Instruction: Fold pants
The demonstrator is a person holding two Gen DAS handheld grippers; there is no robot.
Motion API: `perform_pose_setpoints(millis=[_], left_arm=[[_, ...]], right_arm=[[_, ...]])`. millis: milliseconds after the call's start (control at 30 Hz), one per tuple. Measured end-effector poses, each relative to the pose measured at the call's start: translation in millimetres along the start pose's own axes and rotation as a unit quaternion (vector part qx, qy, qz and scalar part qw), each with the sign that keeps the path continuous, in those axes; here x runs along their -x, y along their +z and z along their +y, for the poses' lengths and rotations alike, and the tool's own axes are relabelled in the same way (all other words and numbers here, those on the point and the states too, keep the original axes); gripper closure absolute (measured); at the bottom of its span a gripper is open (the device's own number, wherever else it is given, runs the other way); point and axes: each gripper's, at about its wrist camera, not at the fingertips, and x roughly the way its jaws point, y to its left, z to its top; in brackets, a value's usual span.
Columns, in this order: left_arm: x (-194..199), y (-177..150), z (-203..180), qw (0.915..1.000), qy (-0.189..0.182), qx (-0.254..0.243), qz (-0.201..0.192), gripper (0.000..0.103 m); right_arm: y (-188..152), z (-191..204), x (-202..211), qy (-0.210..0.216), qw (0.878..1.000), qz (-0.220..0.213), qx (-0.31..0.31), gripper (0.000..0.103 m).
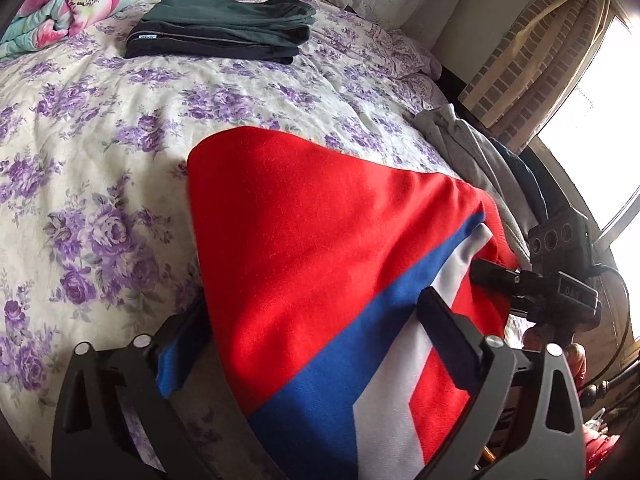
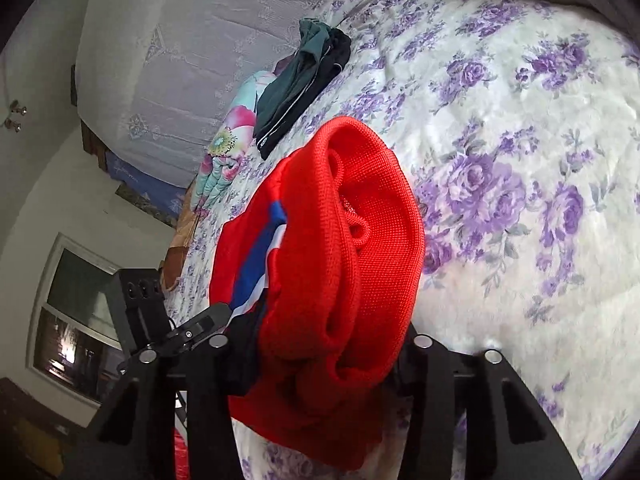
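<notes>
Red pants [image 1: 320, 208] with a blue and a white side stripe rise off the flowered bedsheet [image 1: 100, 140], spread towards me. My left gripper [image 1: 316, 312] stands wide open around them; its right finger [image 1: 448, 328] lies on the white stripe and the left finger is partly hidden behind the cloth. In the right wrist view the bunched red waistband [image 2: 360, 220] with its drawstring fills my right gripper [image 2: 324, 340], which is shut on it. The right gripper [image 1: 496, 274] also shows at the pants' right edge in the left wrist view.
A folded stack of dark green and black pants [image 1: 224, 28] lies at the far side of the bed, next to a rolled flowered quilt [image 1: 76, 4]. A grey garment [image 1: 472, 148] hangs at the bed's right edge, below a curtain [image 1: 532, 60] and a bright window [image 1: 592, 120].
</notes>
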Motion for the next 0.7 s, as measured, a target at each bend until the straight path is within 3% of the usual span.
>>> perform_pose_setpoints(millis=[67, 133, 233, 267, 433, 600, 700], left_arm=[[7.2, -0.6, -4.8, 0.9995, 0.022, -0.013, -0.020, 0.041], [17.3, 0.6, -8.1, 0.9981, 0.038, -0.027, -0.039, 0.056], [31.1, 13.5, -3.9, 0.9980, 0.028, -0.021, -0.051, 0.070], [35.0, 21.3, -3.3, 0.9980, 0.017, -0.024, -0.057, 0.085], [57.2, 84.8, -16.2, 0.9887, 0.053, -0.072, -0.120, 0.087], [63.4, 169.4, 5.0, 0.9830, 0.070, -0.056, -0.160, 0.087], [64.6, 227.4, 18.8, 0.9751, 0.097, -0.053, -0.192, 0.087]], right_arm=[[-6.3, 7.9, 5.0, -0.017, 0.999, -0.019, 0.021, 0.063], [-6.6, 24.7, 9.6, -0.029, 0.997, -0.035, 0.055, 0.066], [9.6, 53.9, 16.1, -0.012, 0.995, -0.042, 0.091, 0.068], [19.8, 65.1, 15.4, -0.014, 0.993, -0.044, 0.106, 0.069], [81.8, 116.2, -2.1, -0.034, 0.982, -0.073, 0.172, 0.070], [153.0, 156.2, -36.3, -0.052, 0.965, -0.119, 0.228, 0.070], [207.3, 163.6, -60.9, -0.017, 0.973, -0.131, 0.187, 0.070]])
